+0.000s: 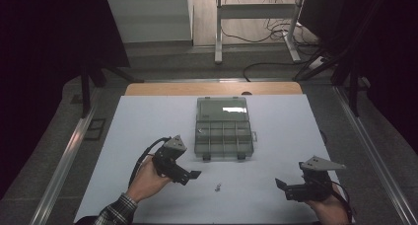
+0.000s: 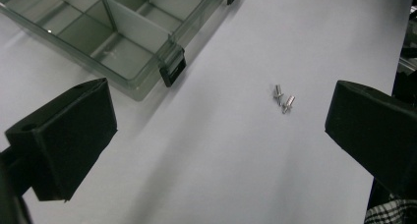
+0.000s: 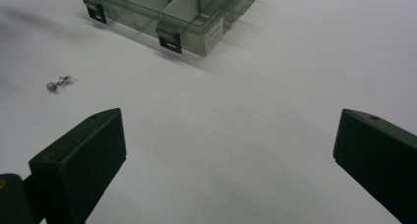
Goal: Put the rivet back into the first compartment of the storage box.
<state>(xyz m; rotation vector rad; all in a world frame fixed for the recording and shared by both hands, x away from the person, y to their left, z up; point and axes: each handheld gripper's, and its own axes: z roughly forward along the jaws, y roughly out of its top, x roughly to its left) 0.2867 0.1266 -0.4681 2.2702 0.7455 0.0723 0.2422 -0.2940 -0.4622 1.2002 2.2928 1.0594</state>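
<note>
A clear grey compartment box [image 1: 224, 138] lies open in the middle of the white table, its lid [image 1: 222, 109] folded back. Two small metal screws [image 1: 217, 187] lie side by side on the table in front of it. My left gripper [image 1: 191, 176] is held left of the screws and points right toward them. It is open in the left gripper view [image 2: 221, 130], with the screws [image 2: 283, 99] lying ahead of its jaws and the box [image 2: 113, 32] at upper left. My right gripper [image 1: 282, 186] is open [image 3: 228, 155] over bare table, with the screws [image 3: 58, 82] to its far left.
The box [image 3: 167, 13] has two black latches on its front wall. A wooden strip [image 1: 212, 89] edges the table's far side. Metal rails [image 1: 64, 161] run along both sides. Beyond stand a table frame [image 1: 256, 18] and floor cables.
</note>
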